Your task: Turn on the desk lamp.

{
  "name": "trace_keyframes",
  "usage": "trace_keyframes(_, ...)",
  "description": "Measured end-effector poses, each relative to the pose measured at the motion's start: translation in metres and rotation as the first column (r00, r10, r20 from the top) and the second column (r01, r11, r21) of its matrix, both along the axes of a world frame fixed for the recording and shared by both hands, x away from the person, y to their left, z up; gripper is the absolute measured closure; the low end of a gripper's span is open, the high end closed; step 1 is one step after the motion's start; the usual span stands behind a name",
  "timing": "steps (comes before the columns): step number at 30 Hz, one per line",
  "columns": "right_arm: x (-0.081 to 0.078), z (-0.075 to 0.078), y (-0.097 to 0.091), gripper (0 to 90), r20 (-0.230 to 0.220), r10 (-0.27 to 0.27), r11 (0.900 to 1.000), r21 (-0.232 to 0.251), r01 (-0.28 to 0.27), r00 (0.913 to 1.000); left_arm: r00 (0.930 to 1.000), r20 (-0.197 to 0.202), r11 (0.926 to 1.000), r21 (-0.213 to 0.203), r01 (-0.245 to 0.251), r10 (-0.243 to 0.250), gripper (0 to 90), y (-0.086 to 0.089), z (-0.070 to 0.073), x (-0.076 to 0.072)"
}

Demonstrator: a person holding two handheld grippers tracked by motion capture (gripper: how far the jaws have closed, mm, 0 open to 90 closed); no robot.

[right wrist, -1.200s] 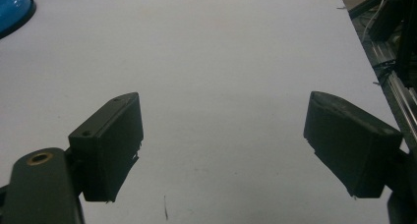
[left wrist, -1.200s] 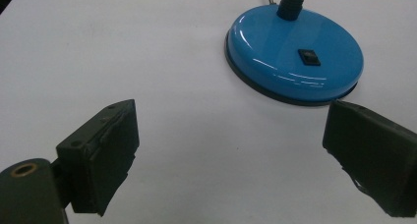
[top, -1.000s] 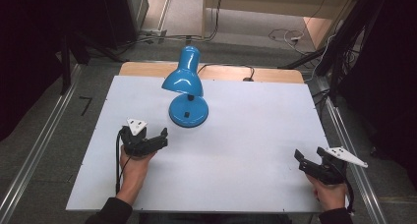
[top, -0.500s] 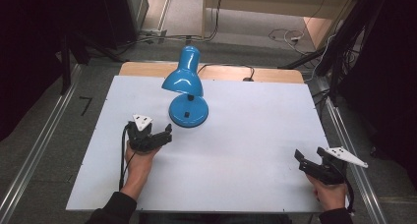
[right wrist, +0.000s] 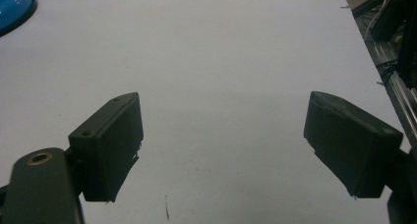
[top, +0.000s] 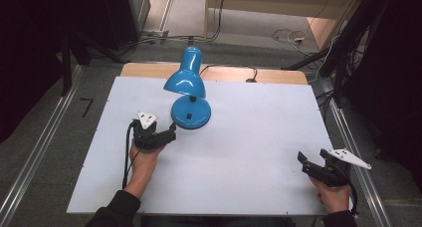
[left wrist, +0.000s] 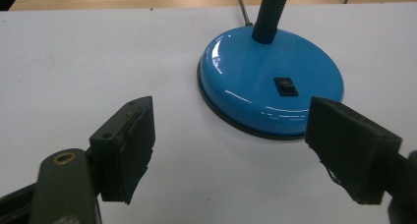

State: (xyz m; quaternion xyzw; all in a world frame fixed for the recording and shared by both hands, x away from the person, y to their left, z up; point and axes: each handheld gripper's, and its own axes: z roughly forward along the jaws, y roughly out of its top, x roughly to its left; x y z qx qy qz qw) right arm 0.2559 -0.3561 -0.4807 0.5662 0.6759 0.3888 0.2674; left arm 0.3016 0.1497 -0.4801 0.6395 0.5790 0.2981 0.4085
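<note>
The shiny blue desk lamp (top: 189, 95) stands near the back of the white desk (top: 249, 137). The left gripper (left wrist: 228, 150) sits just in front of its round base, jaws wide, closing a little, holding nothing. The right gripper (right wrist: 223, 145) is far off, jaws wide and empty.

One blue desk lamp (top: 188, 95) stands on one white worktop (top: 249, 152). Two grippers are present: one left gripper (top: 171, 133) and one right gripper (top: 301, 160).
</note>
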Motion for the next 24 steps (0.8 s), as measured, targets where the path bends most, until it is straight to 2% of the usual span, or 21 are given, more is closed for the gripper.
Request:
trace_keyframes(12,0.001,0.0,-0.001,13.6,-0.005,-0.005,1.0,0.006,0.005,1.0,0.9997,-0.003,0.9997,-0.004,0.024,-0.024,22.5,-0.007,0.0,0.012)
trace_keyframes(24,0.002,-0.001,-0.001,13.7,-0.011,-0.002,0.9999,0.01,0.002,0.9999,0.9974,-0.002,0.9974,0.001,0.072,-0.072,32.0,-0.013,0.0,0.02)
